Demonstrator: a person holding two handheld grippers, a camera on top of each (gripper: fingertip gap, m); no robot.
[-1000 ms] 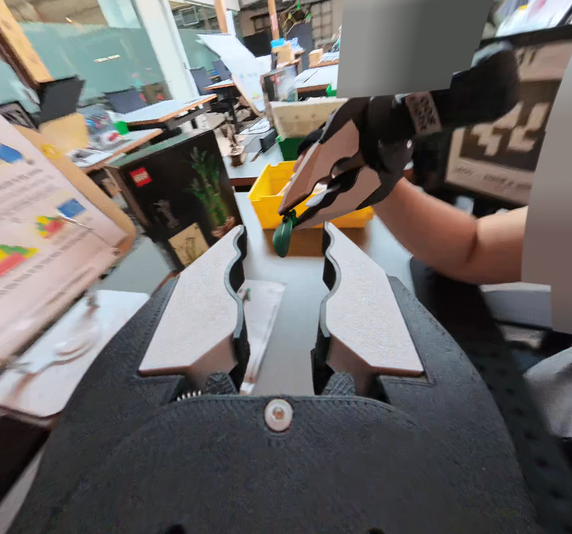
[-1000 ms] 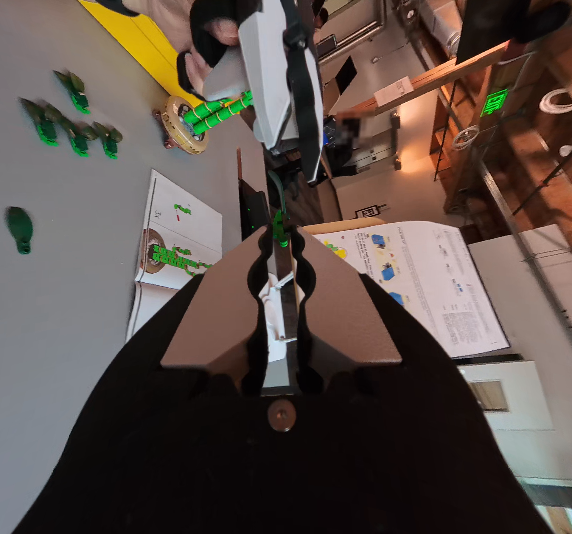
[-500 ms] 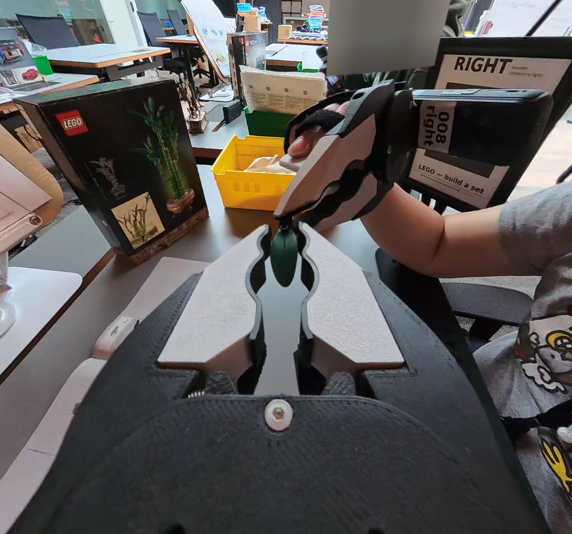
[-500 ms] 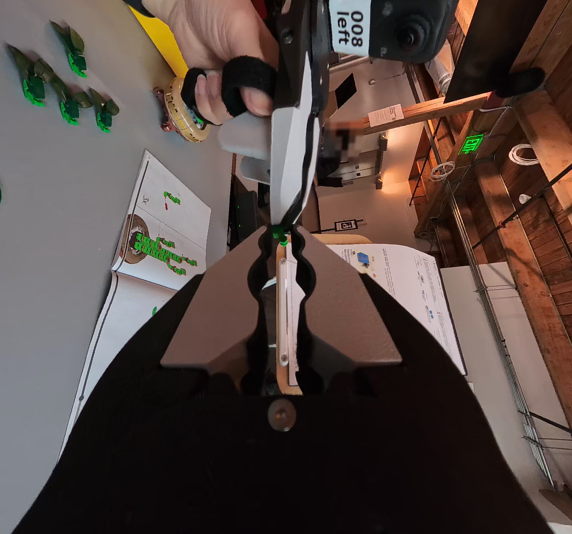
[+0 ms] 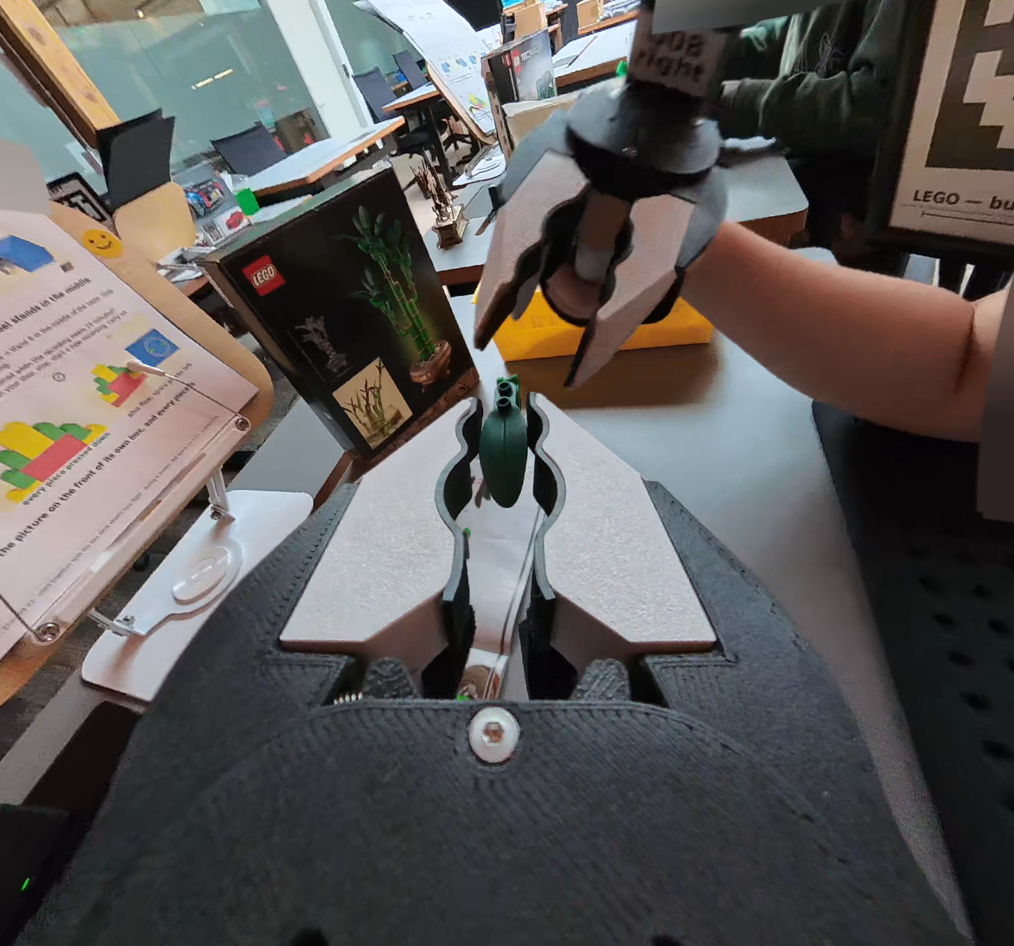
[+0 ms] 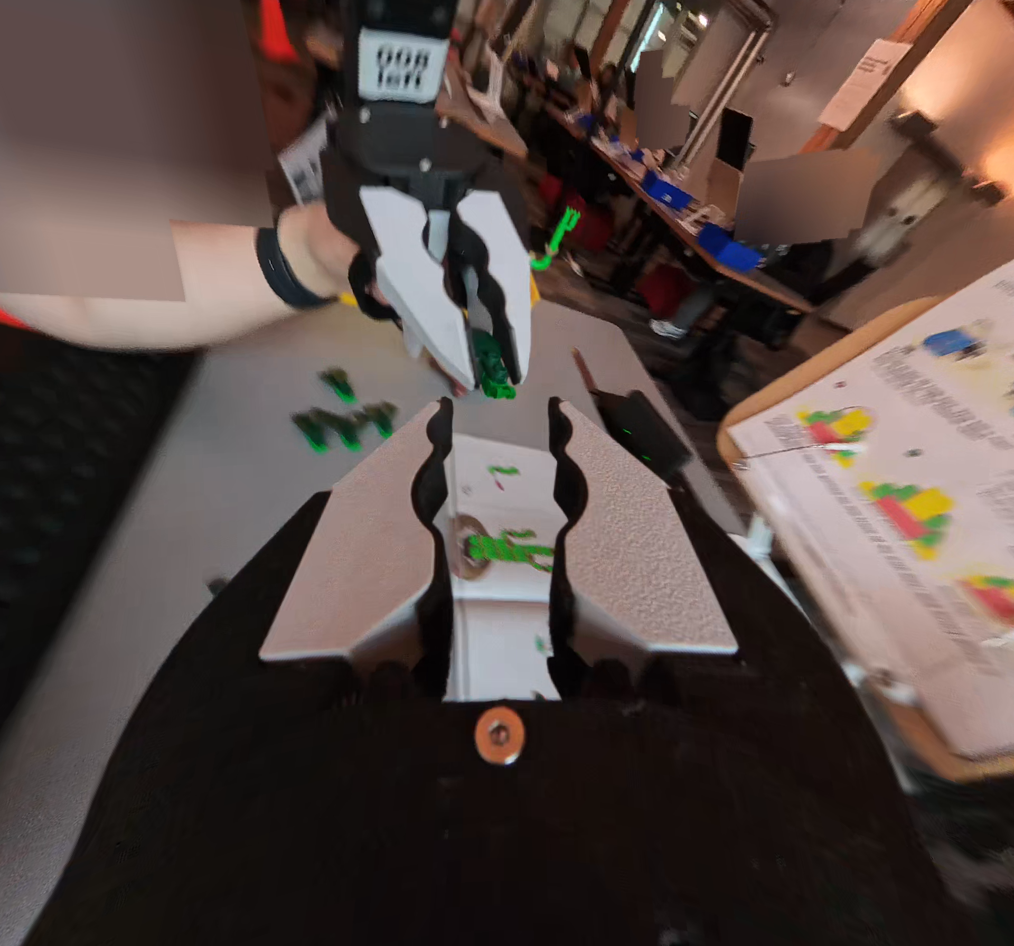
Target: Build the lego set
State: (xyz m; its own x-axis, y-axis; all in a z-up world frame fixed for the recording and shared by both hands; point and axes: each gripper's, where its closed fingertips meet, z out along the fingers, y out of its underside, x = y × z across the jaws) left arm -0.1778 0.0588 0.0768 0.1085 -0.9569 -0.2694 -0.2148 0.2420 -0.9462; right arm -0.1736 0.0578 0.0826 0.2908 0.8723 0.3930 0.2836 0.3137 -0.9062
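Above grey table (image 5: 686,442): left gripper (image 5: 502,412) clamped on dark green leaf piece (image 5: 502,456); right gripper (image 6: 499,415) spread wide, empty, just beside leaf.

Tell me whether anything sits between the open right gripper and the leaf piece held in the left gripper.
Nothing visible does. The dark green leaf piece is pinched in the left gripper; the right gripper is open just short of it, with only air between.

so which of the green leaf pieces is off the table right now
The dark green leaf pinched in the left gripper, stud end forward. The other leaf pieces lie loose on the grey table.
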